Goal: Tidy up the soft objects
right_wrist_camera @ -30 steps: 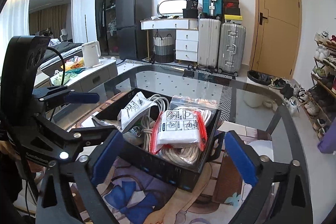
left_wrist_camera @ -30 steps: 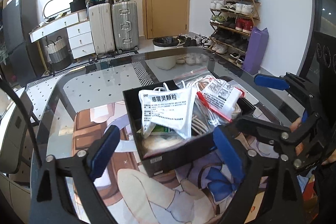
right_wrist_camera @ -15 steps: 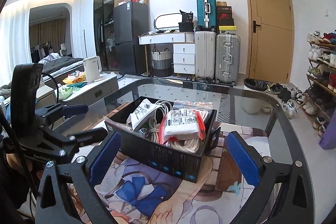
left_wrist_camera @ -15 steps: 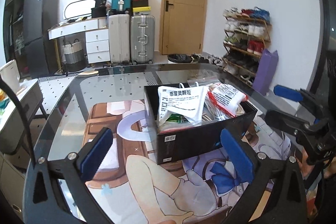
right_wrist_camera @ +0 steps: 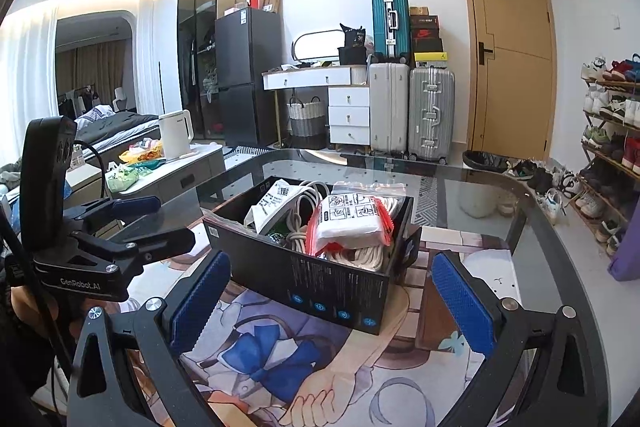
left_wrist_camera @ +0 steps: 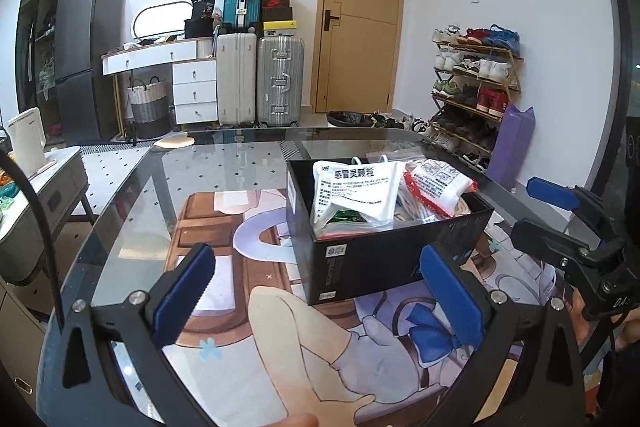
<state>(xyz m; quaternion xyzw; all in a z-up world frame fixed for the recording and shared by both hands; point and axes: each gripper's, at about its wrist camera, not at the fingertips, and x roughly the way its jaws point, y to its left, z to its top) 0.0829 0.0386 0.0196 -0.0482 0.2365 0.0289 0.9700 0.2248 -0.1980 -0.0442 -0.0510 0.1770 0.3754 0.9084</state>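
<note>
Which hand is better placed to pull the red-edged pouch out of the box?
Probably right: the red-edged pouch sits nearer the right gripper, both open and empty.

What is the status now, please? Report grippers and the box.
Both hand-held grippers, left and right, open, empty. Black box of soft packets on mat, short of both. Nothing in the way.

A lived-in home, an entry room open to a bedroom: a wooden door (right_wrist_camera: pixel 512 51), a shoe rack (left_wrist_camera: pixel 476 87) full of trainers, suitcases (right_wrist_camera: pixel 412 107) stacked by white drawers (right_wrist_camera: pixel 348 115), a fridge (right_wrist_camera: pixel 248 75), a kettle (right_wrist_camera: pixel 175 133), and a bed (right_wrist_camera: pixel 116 127) beyond the arch.
</note>
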